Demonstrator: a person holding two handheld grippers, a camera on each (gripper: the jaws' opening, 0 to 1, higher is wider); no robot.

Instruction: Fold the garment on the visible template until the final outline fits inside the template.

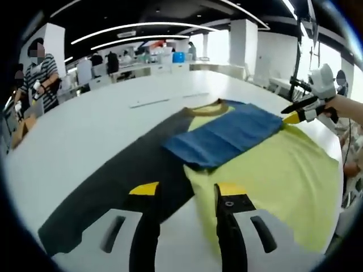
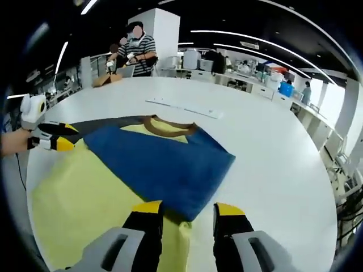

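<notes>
Lay flat on a large white table (image 1: 85, 130): one garment, a T-shirt (image 1: 272, 175) with yellow body, brown collar (image 1: 207, 109) and blue sleeves. Partly folded: one blue sleeve panel (image 1: 227, 136) turned in across the chest, reaching to just under the collar. Spread beneath and beside the T-shirt: a dark template sheet (image 1: 113, 181), bare along one long side, the yellow body running well over its other side. Judged early to midway: one fold made, remaining sleeve and lower body still to be brought in before the outline could fit the dark sheet. Left gripper (image 1: 187, 195): yellow-tipped jaws parted and holding nothing, poised above the edge where yellow cloth met the dark sheet. Right gripper (image 2: 187, 212): jaws likewise apart and empty, just over the near corner of the blue panel. Noted beyond: a long pale strip (image 2: 181, 107) on the table past the collar; people standing at the far end.
</notes>
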